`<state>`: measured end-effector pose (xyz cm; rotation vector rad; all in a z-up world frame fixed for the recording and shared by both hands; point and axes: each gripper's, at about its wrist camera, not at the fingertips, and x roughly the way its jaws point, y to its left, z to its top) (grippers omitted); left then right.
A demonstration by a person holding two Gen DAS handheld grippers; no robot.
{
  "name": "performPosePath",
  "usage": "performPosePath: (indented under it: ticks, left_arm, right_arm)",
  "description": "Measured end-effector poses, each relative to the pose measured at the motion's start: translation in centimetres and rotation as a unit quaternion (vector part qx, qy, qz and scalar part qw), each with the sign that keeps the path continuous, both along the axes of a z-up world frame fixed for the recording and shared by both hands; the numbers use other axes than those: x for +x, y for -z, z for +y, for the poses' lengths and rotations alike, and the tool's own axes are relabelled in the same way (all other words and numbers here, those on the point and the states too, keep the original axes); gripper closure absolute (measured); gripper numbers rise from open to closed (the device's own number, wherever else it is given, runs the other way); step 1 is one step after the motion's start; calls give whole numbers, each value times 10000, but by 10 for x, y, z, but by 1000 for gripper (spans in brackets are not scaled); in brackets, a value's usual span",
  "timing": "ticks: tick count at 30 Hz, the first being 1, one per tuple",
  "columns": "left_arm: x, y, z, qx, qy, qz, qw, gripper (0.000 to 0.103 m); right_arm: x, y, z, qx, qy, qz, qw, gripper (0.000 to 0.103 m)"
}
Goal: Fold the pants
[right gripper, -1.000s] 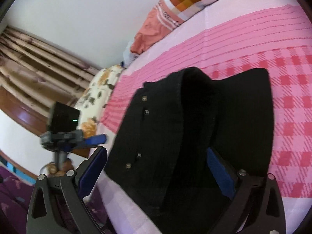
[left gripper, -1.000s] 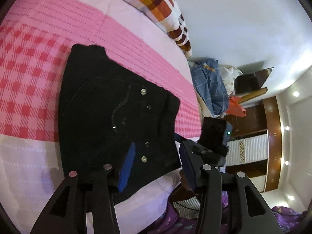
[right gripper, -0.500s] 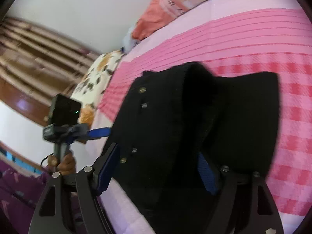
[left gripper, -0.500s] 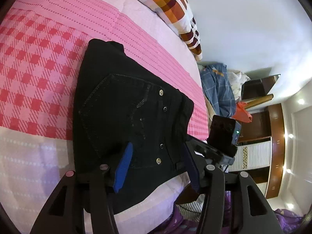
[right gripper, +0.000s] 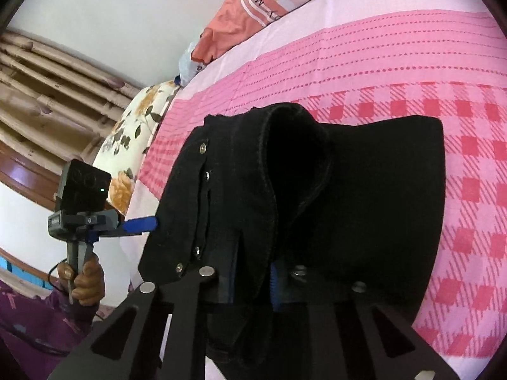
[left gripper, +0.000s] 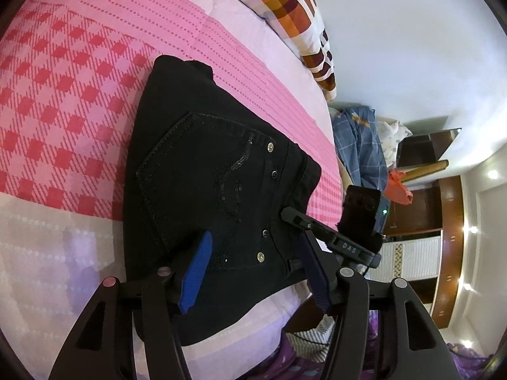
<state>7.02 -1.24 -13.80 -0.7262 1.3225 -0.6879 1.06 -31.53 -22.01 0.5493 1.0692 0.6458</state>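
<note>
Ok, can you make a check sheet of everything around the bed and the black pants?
Surface: pink checked bedsheet, pants lying on it.
Job's things: black pants, partly folded, back pocket up.
Clutter: checked pillow, floral pillow, clothes heap beside the bed.
Grippers: left tongs open over the pants; right tongs look shut on pants fabric.
Cables: thin black cable by the left hand.
Surroundings: curtain, wooden wardrobe, white wall.

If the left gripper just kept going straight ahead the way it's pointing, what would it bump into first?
Most likely the black pants lying folded on the pink bedspread. The left gripper is open, its fingers hovering over the pocket area; how far above the cloth is hard to judge.
</note>
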Motion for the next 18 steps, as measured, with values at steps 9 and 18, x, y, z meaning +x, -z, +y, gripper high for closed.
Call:
performPosePath:
  ticks: [9, 18]
  left_arm:
    - [-2, -11, -1, 89, -41, -86, 9999, 43]
    - [-2, 1, -7, 146, -32, 45, 9999, 40]
  right_arm:
    - [-26, -24, -21, 652, 368, -70, 9972, 92]
    - [-38, 8, -73, 904, 1114, 371, 9890, 93]
